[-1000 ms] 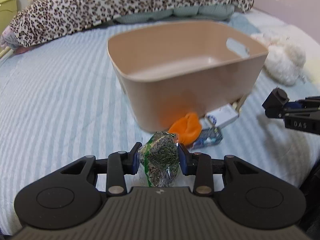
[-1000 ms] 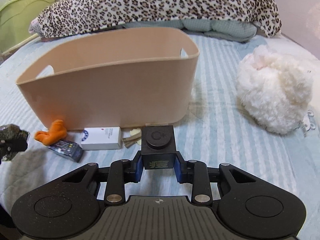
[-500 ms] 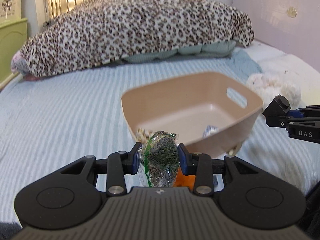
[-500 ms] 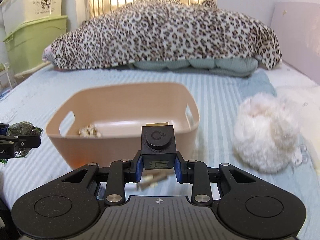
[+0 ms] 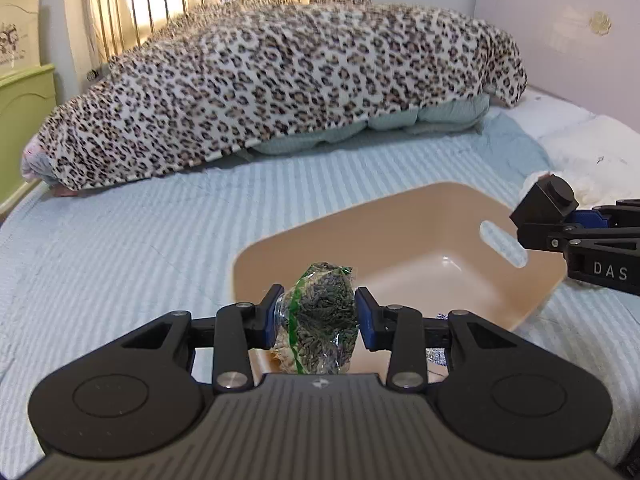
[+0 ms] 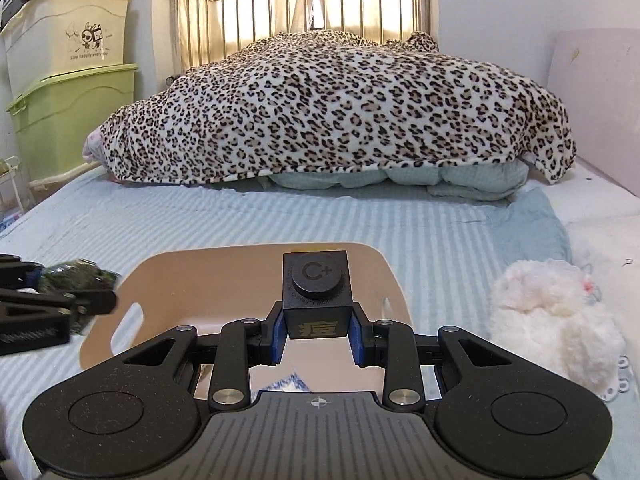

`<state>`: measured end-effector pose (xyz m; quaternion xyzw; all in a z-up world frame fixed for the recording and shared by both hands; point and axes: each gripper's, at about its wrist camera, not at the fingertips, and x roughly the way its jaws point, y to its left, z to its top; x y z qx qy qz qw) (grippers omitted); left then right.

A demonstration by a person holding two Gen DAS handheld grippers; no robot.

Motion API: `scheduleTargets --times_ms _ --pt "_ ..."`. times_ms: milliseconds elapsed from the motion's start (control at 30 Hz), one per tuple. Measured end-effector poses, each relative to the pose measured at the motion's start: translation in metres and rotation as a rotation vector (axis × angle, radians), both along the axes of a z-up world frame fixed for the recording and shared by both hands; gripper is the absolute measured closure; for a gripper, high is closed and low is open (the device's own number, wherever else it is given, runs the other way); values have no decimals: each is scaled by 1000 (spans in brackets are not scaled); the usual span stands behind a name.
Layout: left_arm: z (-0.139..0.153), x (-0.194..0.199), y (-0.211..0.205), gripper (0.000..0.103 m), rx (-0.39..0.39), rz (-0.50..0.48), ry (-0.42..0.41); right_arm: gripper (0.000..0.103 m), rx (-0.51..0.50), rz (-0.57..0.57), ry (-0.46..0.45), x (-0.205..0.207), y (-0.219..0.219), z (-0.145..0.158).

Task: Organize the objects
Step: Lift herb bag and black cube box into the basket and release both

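The bin (image 5: 400, 268) sits on the striped bedspread (image 5: 120, 260), open side up, and both items I carry hang above it so that each can fall straight in on release; that is my reading of the placement. My left gripper (image 5: 316, 316) holds a clear packet of dark dried bits (image 5: 320, 320) above the bin's near left rim. Its fingers are closed to the packet's width, one pad (image 5: 365, 318) pressing each side, and the wrapper bulges between them. My right gripper (image 6: 317, 328) holds a black cube (image 6: 316, 296) with a round cap on top, over the middle of the bin (image 6: 168, 276). Its fingers are set narrow, flat against the cube's two side faces. A white fluffy toy (image 6: 556, 312) lies on the bed right of the bin. A leopard-print blanket (image 6: 340, 108) covers the far end.
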<state>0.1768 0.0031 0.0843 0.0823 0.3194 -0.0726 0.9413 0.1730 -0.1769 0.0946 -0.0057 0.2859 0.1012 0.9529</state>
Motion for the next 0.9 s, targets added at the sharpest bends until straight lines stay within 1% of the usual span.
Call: scheduleTargets --times_ms 233,367,533,667,800,833,867,900 --pt "-39 40 -15 63 34 4 88 74 -55 8 47 35 14 -23" --pt "-62 56 -19 63 51 12 140 74 -80 12 97 51 18 -40" --pt "-77 66 -17 63 75 16 181 74 -138 29 154 62 27 -63" --pt "-78 67 -14 62 84 14 185 74 -172 38 183 66 32 -74" --pt "-71 65 -12 61 80 19 177 74 -167 35 199 66 32 -76" --pt "-67 63 -11 60 75 19 171 64 -165 34 197 65 32 -75" --pt "-63 62 -11 58 71 18 166 63 -167 33 190 63 32 -72" --pt "-59 59 -11 52 68 16 158 60 -166 32 180 60 32 -70"
